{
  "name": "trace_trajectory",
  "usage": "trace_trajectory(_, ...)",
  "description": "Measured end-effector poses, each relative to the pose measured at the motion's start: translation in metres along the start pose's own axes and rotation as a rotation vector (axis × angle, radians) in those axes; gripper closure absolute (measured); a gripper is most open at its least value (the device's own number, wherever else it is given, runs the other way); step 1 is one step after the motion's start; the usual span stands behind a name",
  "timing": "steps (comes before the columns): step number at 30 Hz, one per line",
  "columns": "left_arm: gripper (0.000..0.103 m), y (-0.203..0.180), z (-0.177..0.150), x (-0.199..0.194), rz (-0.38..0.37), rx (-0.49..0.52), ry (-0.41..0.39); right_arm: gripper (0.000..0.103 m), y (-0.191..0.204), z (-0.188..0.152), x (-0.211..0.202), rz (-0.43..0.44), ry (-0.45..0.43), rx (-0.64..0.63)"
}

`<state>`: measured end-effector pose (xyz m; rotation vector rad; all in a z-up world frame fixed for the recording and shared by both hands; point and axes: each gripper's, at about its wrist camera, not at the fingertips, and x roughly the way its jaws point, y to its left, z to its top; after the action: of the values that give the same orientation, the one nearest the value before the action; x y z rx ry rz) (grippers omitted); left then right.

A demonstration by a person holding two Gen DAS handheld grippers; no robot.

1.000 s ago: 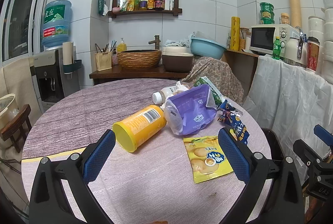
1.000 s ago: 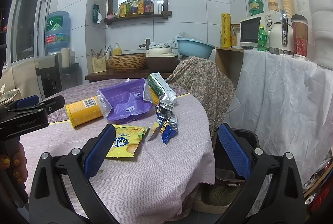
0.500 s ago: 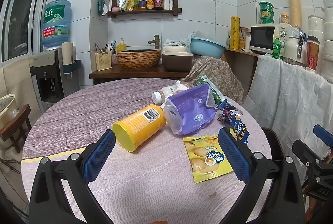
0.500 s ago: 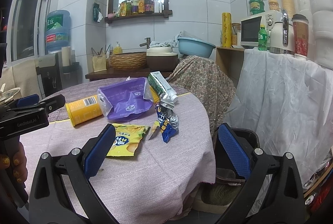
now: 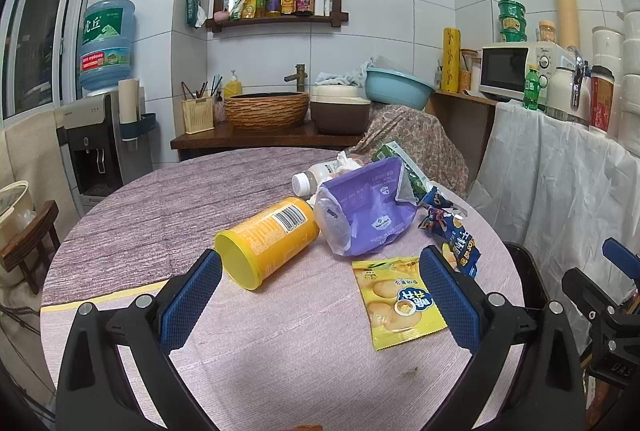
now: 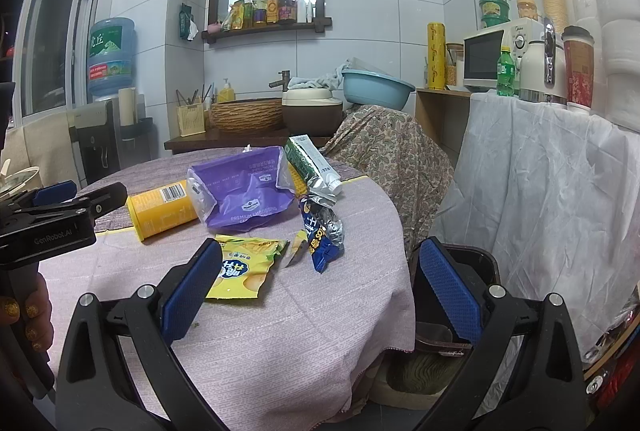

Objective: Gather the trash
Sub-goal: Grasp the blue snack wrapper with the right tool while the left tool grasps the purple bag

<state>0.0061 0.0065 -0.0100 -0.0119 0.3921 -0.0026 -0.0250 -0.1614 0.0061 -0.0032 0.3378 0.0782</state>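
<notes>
Trash lies on a round table (image 5: 132, 215) under a purple cloth. A yellow canister (image 5: 268, 245) (image 6: 162, 211) lies on its side beside a purple bag (image 5: 364, 211) (image 6: 248, 191). A flat yellow snack packet (image 5: 396, 297) (image 6: 244, 267), a blue wrapper (image 5: 456, 239) (image 6: 320, 235), a green-and-white carton (image 6: 310, 167) and a small white bottle (image 5: 310, 181) lie around them. My left gripper (image 5: 316, 295) hangs open above the near table, in front of the canister. My right gripper (image 6: 316, 291) is open at the table's right edge, the yellow packet by its left finger.
A dark bin (image 6: 468, 271) (image 5: 524, 267) stands on the floor just right of the table. Beyond it hangs a white cloth (image 6: 540, 183) under a microwave shelf. A patterned covered chair (image 6: 384, 151) sits behind the table. A water dispenser (image 5: 100, 135) and wooden stool (image 5: 28, 243) stand at left.
</notes>
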Motion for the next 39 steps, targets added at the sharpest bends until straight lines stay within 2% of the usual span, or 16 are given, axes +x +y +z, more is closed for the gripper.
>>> trace_trajectory(8, 0.005, -0.002, -0.002, 0.004, -0.011, 0.018, 0.011, 0.005, 0.0, -0.005, 0.005, 0.007, 0.015, -0.007)
trace_trajectory(12, 0.005, 0.0, -0.006, 0.022, -0.069, 0.084, 0.086, 0.005, -0.003, -0.01, 0.023, 0.04, 0.086, -0.019)
trace_trajectory(16, 0.005, -0.002, -0.012, 0.04, -0.166, 0.183, 0.171, 0.005, -0.013, -0.018, 0.054, 0.087, 0.21, 0.019)
trace_trajectory(19, 0.005, -0.009, -0.015, 0.046, -0.23, 0.248, 0.213, 0.005, -0.018, -0.022, 0.074, 0.118, 0.266, 0.041)
trace_trajectory(23, 0.009, -0.016, -0.018, 0.054, -0.295, 0.249, 0.269, 0.005, -0.023, -0.02, 0.098, 0.148, 0.302, 0.056)
trace_trajectory(29, 0.014, -0.008, -0.009, 0.071, -0.303, 0.165, 0.306, 0.005, -0.022, 0.002, 0.139, 0.155, 0.322, 0.028)
trace_trajectory(33, 0.014, -0.004, 0.004, 0.081, -0.296, 0.172, 0.296, 0.007, -0.021, 0.02, 0.166, 0.167, 0.326, 0.029)
trace_trajectory(34, 0.014, -0.004, 0.008, 0.085, -0.29, 0.185, 0.296, 0.009, -0.019, 0.023, 0.172, 0.169, 0.33, 0.024)
trace_trajectory(36, 0.014, -0.006, 0.017, 0.092, -0.279, 0.219, 0.289, 0.022, -0.014, 0.027, 0.187, 0.16, 0.348, -0.001)
trace_trajectory(39, 0.014, -0.01, 0.033, 0.102, -0.254, 0.272, 0.258, 0.029, -0.009, 0.026, 0.201, 0.144, 0.378, -0.028)
